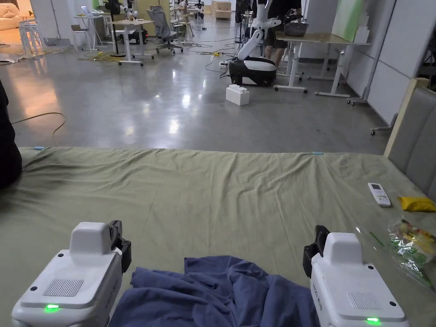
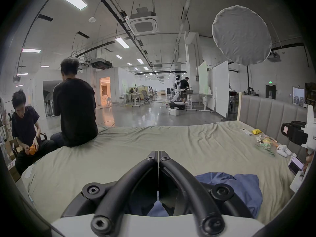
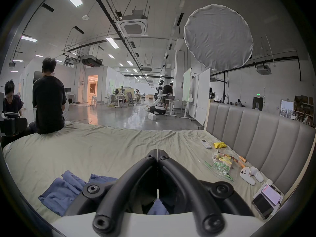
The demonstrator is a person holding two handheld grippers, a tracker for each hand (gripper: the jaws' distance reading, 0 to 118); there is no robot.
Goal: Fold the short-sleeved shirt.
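1. The bed [image 1: 221, 191], under an olive-green sheet, carries everything.
2. The blue short-sleeved shirt [image 1: 221, 294] lies crumpled in a heap at the bed's near edge.
3. The left gripper [image 2: 158, 155] and right gripper [image 3: 157, 153] hover above the shirt's two sides, jaws pressed together, empty.
4. The gripper views add a person in black [image 2: 75, 110] sitting on the far left corner.
5. A white remote [image 1: 379, 194] lies near the headboard edge.
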